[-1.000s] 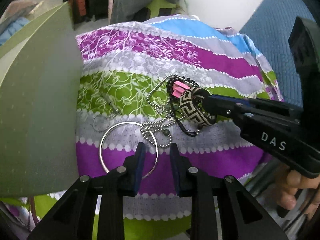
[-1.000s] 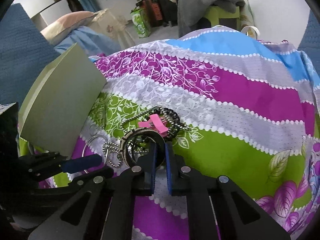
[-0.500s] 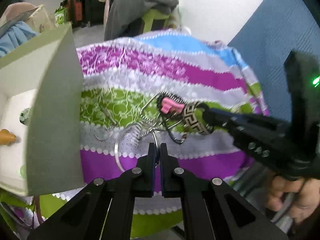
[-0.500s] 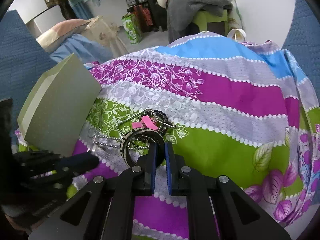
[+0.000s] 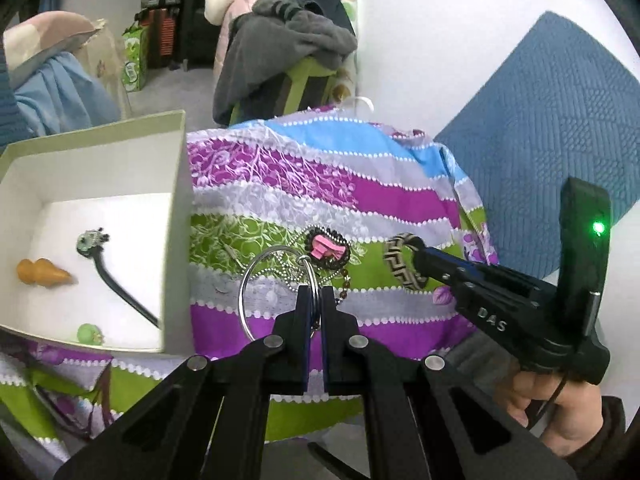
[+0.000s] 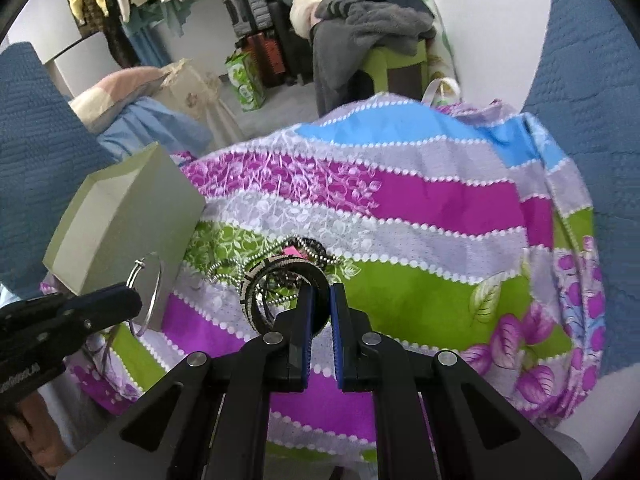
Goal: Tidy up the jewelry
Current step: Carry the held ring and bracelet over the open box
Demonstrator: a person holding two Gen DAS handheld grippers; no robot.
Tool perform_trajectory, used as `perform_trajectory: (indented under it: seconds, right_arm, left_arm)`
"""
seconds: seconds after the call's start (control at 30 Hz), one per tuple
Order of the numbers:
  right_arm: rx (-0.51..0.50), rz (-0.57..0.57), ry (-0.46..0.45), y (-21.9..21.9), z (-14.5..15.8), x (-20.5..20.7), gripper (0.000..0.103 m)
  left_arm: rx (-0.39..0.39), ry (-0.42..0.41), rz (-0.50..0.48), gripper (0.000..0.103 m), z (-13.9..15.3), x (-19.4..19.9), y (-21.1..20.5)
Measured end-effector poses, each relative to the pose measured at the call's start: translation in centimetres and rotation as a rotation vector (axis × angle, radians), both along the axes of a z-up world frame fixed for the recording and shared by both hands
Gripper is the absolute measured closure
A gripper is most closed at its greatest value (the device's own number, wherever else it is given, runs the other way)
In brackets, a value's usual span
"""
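My left gripper (image 5: 315, 300) is clamped on the large thin silver wire hoop (image 5: 256, 280), which stands up off the cloth at about 11 o'clock from the fingertips, with a ball chain seeming to trail from it, though I cannot tell if it is attached. My right gripper (image 6: 321, 304) is pinched on the black-and-cream woven key-pattern bangle (image 6: 256, 280), lifted just clear of the heap. Beyond both, at 12 o'clock on the striped purple, green and grey floral cloth (image 5: 360, 196), the tangle remains: a black beaded ring with a pink bow (image 5: 326, 246) and the silver ball chain (image 6: 224, 266). At 9 o'clock in the left view sits the open pale-green cardboard box (image 5: 176, 216), already holding an orange gourd-shaped bead (image 5: 42, 274), a black hair stick with a green head (image 5: 108, 272) and a small green bead (image 5: 90, 334). I judge the job about half done: three pieces boxed, two in hand, the rest to be untangled.
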State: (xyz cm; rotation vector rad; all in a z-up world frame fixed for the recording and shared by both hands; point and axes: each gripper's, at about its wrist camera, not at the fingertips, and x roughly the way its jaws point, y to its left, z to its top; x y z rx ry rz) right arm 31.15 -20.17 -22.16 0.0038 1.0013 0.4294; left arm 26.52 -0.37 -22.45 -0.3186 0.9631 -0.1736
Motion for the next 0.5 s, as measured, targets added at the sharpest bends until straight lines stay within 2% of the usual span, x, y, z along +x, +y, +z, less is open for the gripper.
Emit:
perform_trajectory:
  seconds: [0.23, 0.5]
  right_arm:
    - [-0.018, -0.019, -0.022, 0.0, 3.5, -0.8, 0.096]
    - [-0.023, -0.026, -0.1, 1.0, 10.4, -0.1, 0.096]
  left_arm:
    - [0.003, -0.038, 0.022, 0.101, 4.2, -0.3, 1.6]
    - [0.007, -0.097, 0.031, 0.101, 10.6, 0.2, 3.6]
